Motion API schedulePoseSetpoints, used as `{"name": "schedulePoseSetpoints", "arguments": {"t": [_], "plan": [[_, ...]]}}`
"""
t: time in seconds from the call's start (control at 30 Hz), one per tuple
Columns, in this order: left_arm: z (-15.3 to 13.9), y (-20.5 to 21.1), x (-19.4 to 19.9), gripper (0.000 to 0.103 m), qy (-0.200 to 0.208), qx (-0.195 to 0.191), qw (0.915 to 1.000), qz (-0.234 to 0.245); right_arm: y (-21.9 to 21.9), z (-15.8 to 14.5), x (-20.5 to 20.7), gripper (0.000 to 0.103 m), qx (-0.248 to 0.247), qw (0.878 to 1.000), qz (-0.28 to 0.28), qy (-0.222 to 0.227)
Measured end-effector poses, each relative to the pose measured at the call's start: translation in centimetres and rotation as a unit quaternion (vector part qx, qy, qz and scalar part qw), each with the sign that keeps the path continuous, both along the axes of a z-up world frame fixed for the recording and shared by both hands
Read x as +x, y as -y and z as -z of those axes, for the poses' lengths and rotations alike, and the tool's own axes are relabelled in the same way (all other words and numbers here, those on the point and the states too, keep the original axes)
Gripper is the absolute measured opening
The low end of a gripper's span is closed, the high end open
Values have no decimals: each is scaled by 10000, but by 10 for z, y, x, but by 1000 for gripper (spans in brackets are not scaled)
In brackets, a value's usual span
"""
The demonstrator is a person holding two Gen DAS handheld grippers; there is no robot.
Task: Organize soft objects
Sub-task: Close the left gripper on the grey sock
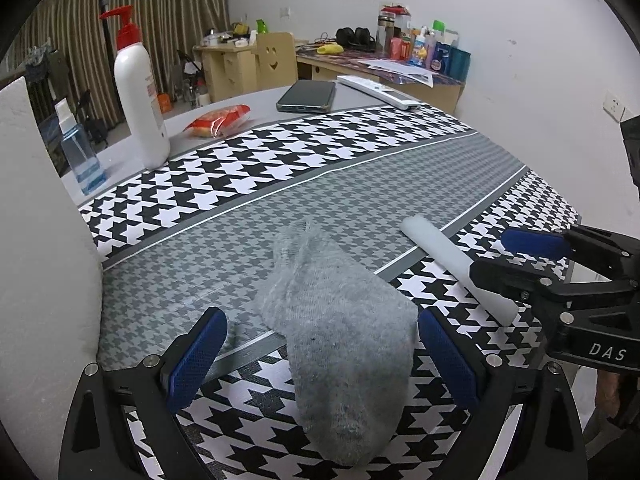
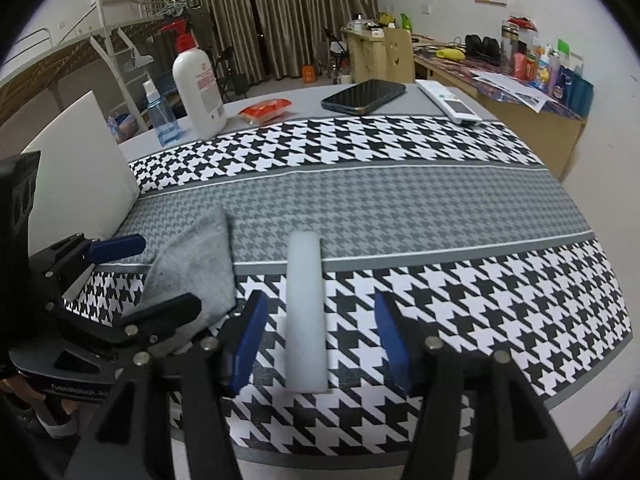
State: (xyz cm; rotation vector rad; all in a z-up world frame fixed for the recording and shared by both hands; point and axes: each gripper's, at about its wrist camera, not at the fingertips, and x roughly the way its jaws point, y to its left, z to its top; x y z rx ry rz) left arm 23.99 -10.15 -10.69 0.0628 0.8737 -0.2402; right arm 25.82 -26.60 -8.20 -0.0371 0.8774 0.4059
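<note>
Brown curtains and pale walls close off the room behind a worktop (image 2: 540, 216) laid with a black-and-white houndstooth cloth (image 2: 460, 292) that has a grey band through its middle; along the far edge, from ten o'clock to one o'clock in the right wrist view, stand a small blue spray bottle (image 2: 160, 116), a white pump bottle (image 2: 200, 92) with a red top, a red snack packet (image 2: 264, 110), a dark phone (image 2: 364, 96) and a white remote (image 2: 448, 102); a white board (image 2: 84, 160) leans at nine o'clock. The grey sock (image 1: 340, 344) lies flat on the cloth between the pads of the left gripper (image 1: 320, 356), which stands released, its jaws wide and clear of the fabric on both sides. At three o'clock from the sock, a white foam cylinder (image 2: 305, 312) rests on the cloth, running lengthwise between the pads of the right gripper (image 2: 320, 340); that gripper is released too, a gap showing on each side of the cylinder.
</note>
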Motion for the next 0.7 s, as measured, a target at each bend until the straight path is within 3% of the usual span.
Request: {"name": "schedulePoseSetpoints", "arguments": {"t": [0.3, 0.7], "plan": [[5, 5, 6, 96, -83, -16, 9999, 58, 3, 2, 1, 63, 27, 9999, 101, -36], [8, 11, 12, 75, -103, 64, 9999, 95, 4, 4, 2, 70, 90, 9999, 95, -31]]}}
